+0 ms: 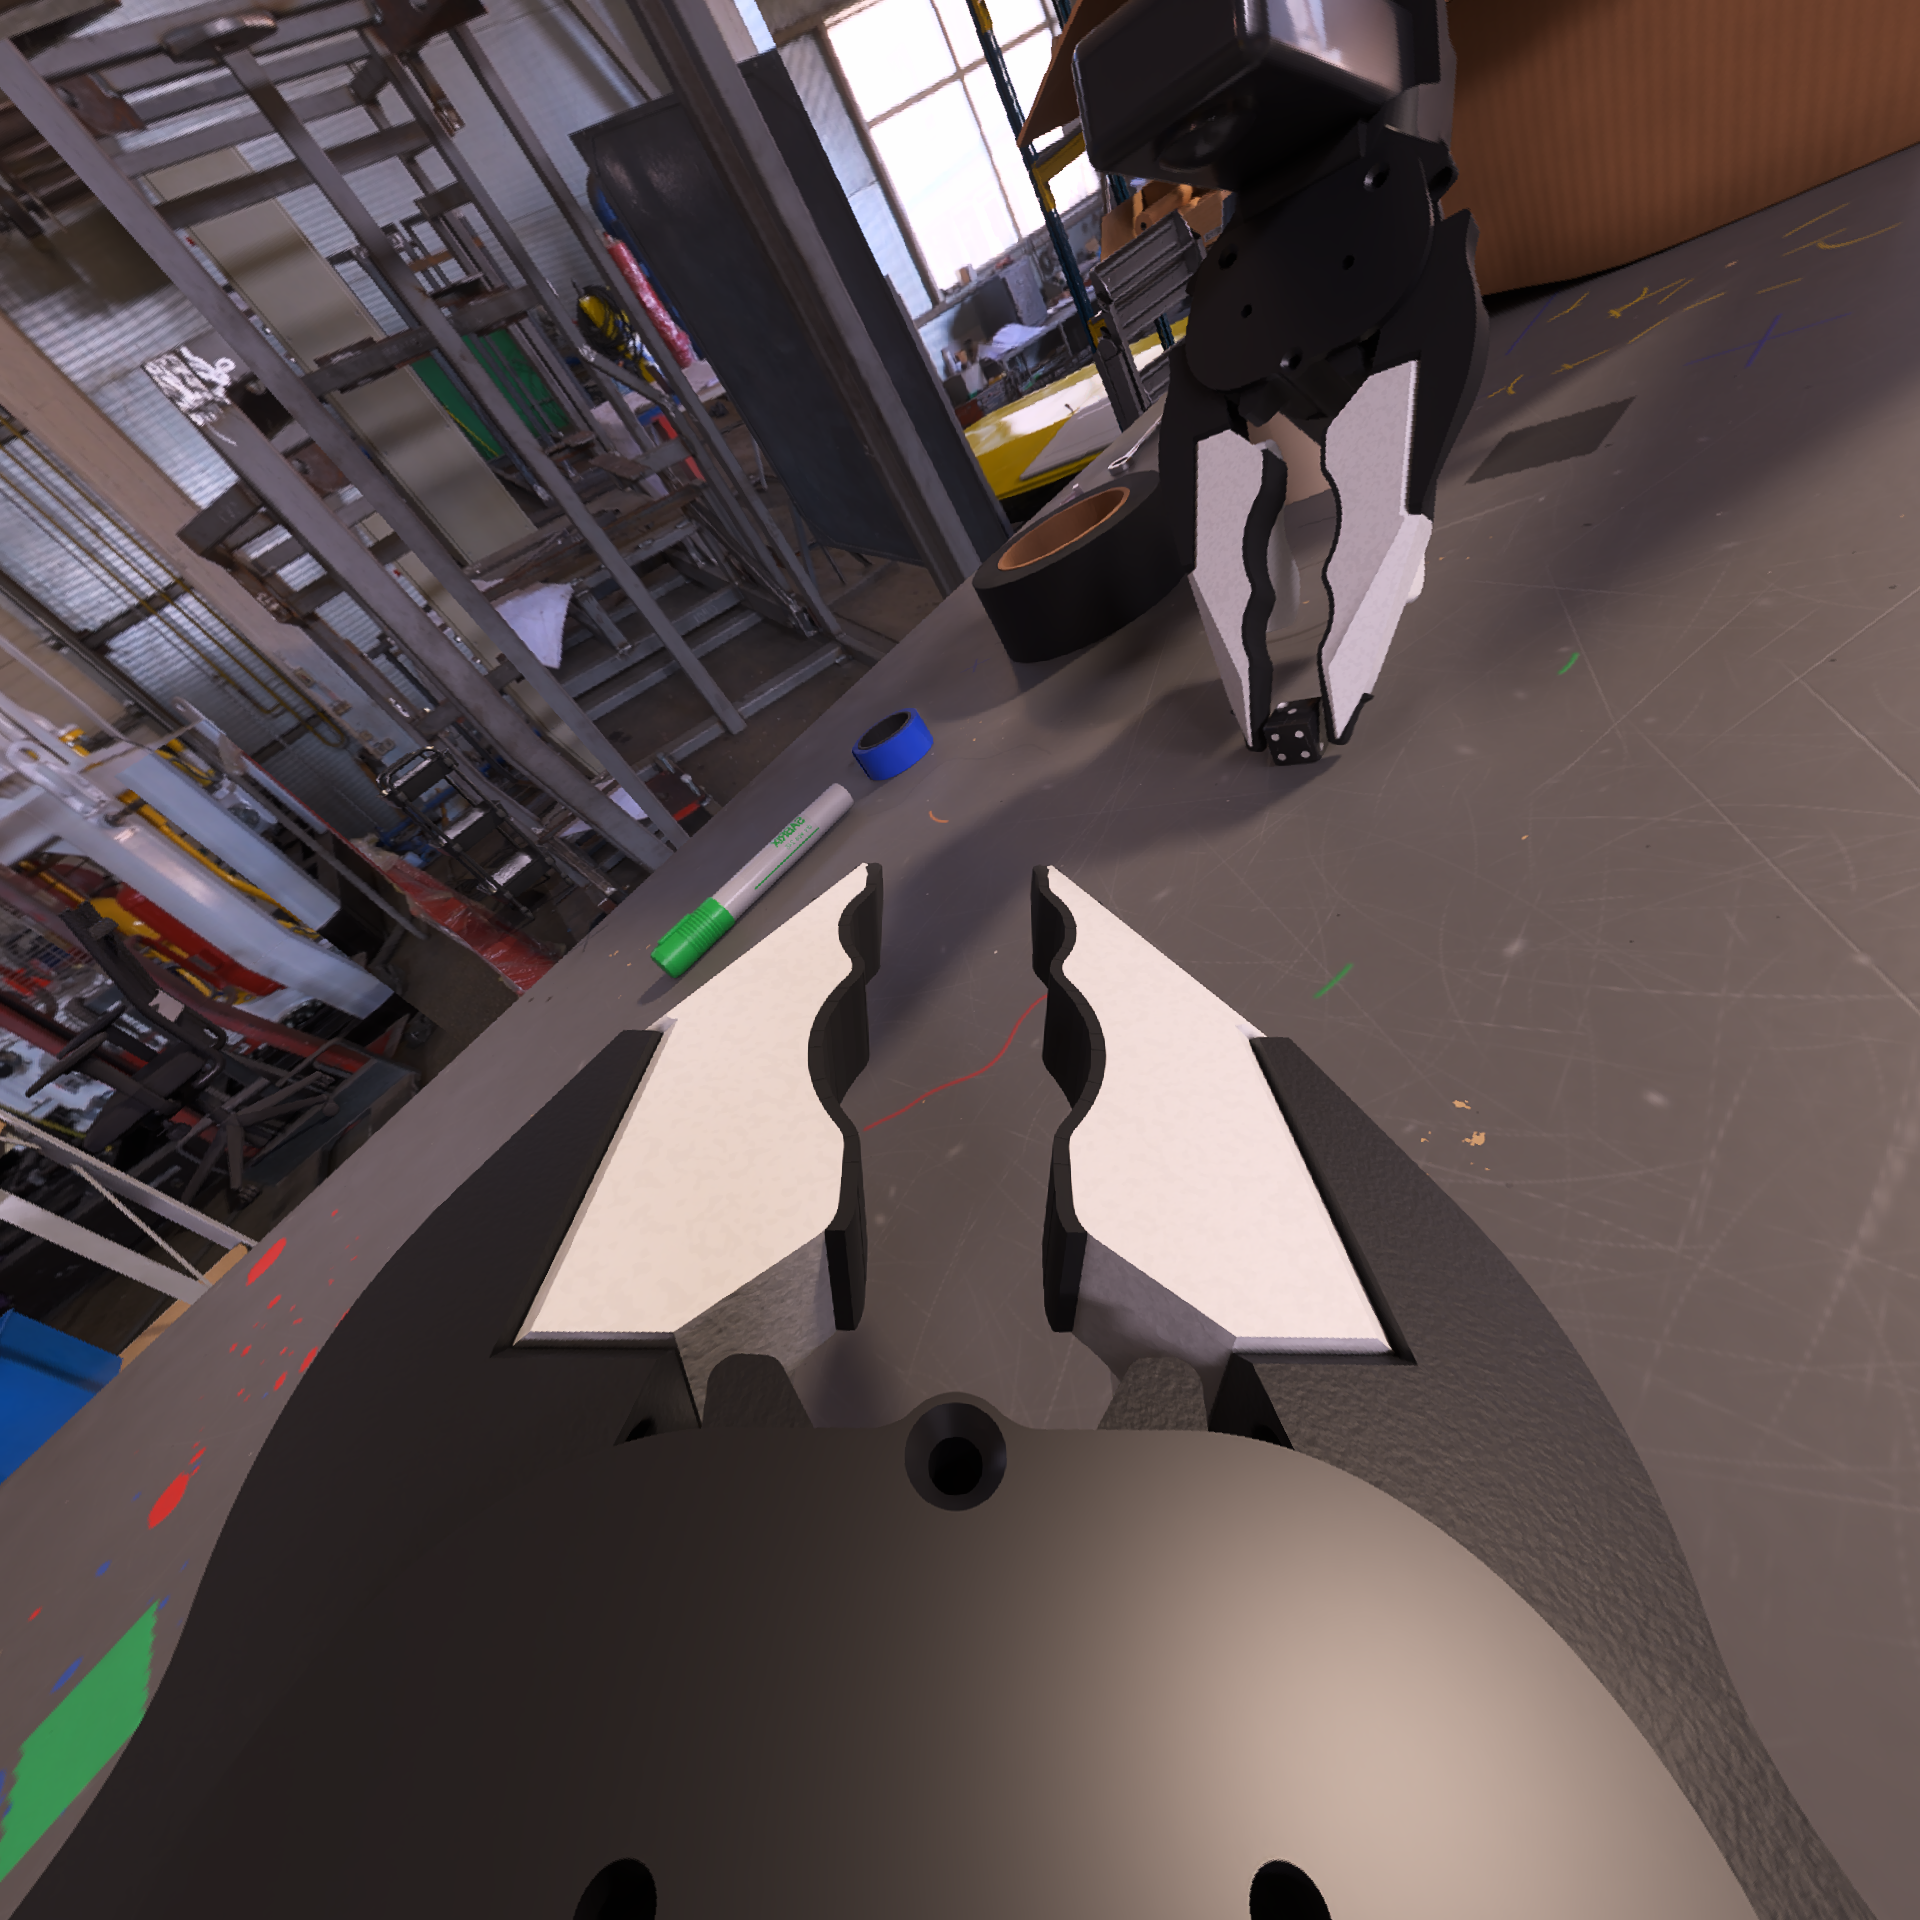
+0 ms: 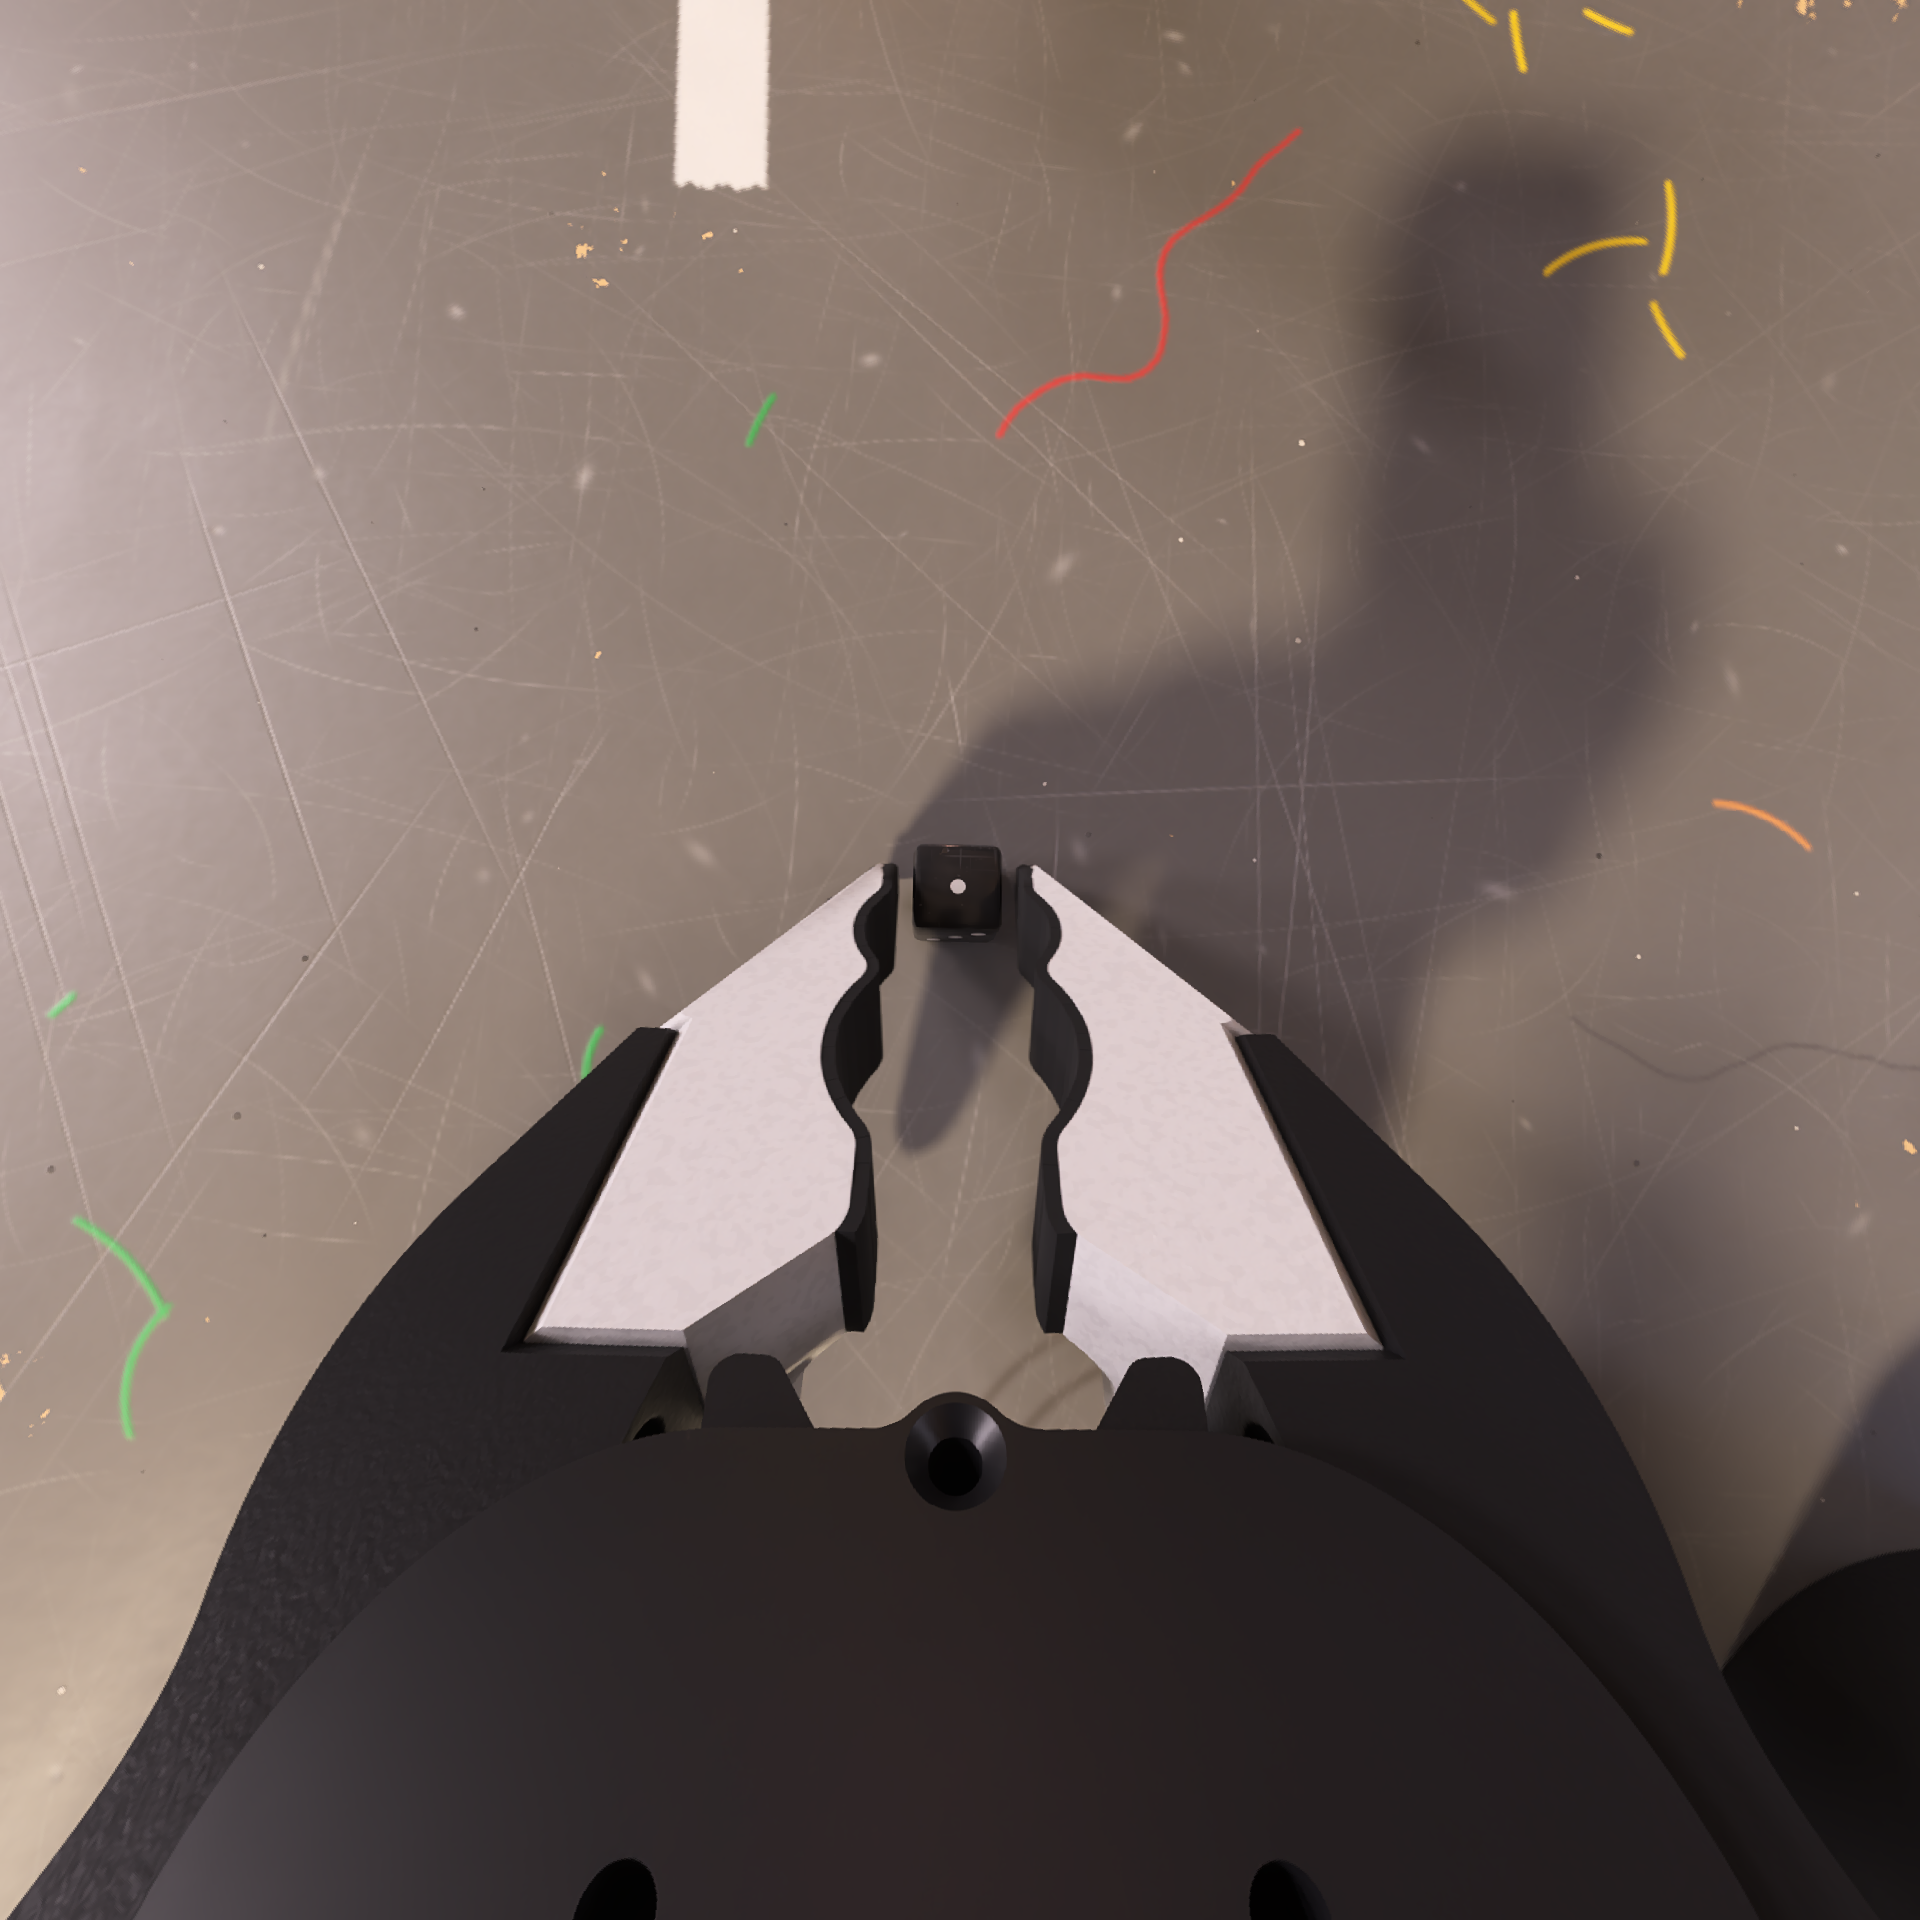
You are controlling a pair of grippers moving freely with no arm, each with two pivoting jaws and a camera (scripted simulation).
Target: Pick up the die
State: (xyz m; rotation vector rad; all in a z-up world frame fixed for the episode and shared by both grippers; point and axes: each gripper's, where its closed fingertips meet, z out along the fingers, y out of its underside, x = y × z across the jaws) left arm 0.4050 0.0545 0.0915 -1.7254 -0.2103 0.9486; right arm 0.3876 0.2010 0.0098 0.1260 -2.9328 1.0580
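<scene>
Straddling small black white-pipped die (image 2: 957, 891) on scratched grey tabletop (image 2: 416, 623), my right gripper (image 2: 956, 883) jaws released; close squarely, centred. My left gripper (image 1: 956, 883) released, empty.

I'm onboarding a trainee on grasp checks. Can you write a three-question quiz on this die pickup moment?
1. True or false: the die sits between the right gripper fingertips.
2. Which lies nearest the green-capped marker? A) blue tape roll B) black tape roll C) die
3. Fill in: the left gripper holds ____.

Key: 1 true; 2 A; 3 nothing.
</scene>
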